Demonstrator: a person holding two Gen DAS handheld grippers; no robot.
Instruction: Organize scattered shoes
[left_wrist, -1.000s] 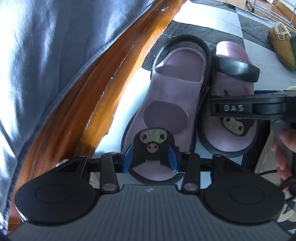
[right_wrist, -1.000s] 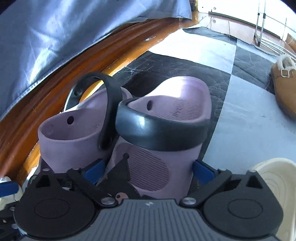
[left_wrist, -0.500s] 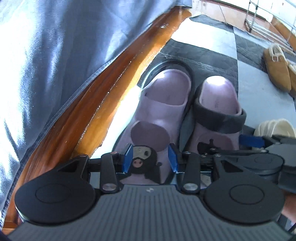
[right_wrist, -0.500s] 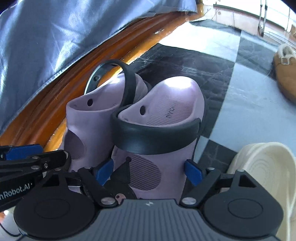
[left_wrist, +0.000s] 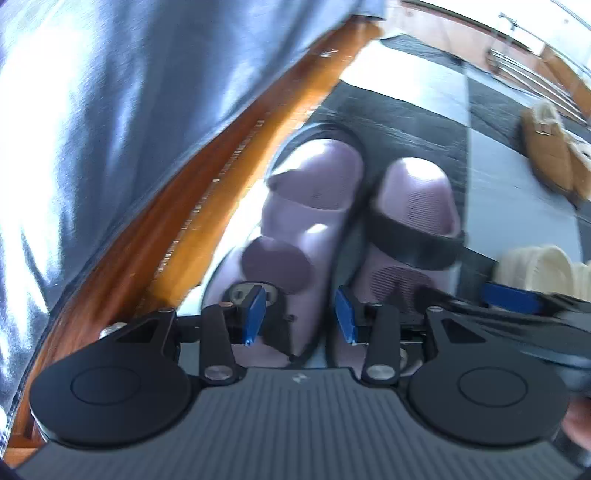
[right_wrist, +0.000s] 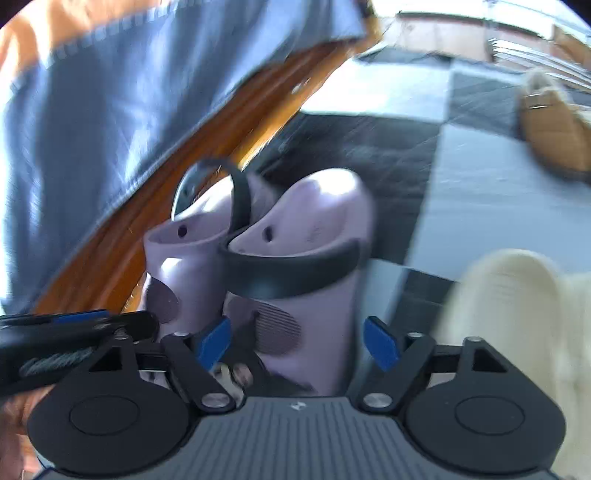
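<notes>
Two purple clogs with black heel straps stand side by side on the floor against a wooden frame. The left clog (left_wrist: 306, 206) has its heel end between the blue pads of my left gripper (left_wrist: 300, 317). Those jaws are opening, and the clog's black charm (left_wrist: 240, 293) sits by the left pad, no longer pinched. My right gripper (right_wrist: 297, 341) straddles the heel of the right clog (right_wrist: 314, 229). Its jaws are opening and both pads stand just off the clog's sides. Each gripper also shows at the edge of the other's view.
Blue cloth (left_wrist: 110, 110) hangs over the wooden frame (left_wrist: 166, 240) on the left. Cream slippers (right_wrist: 509, 314) lie close on the right, tan fur-lined slippers (right_wrist: 550, 133) farther back on the checkered floor (right_wrist: 480, 192). A metal rack (left_wrist: 524, 37) stands at the far right.
Both grippers have drawn back and up from the clogs. The right jaws narrowed on the right clog, then spread off it. The left pads widened and slid off the charm they had pinched.
</notes>
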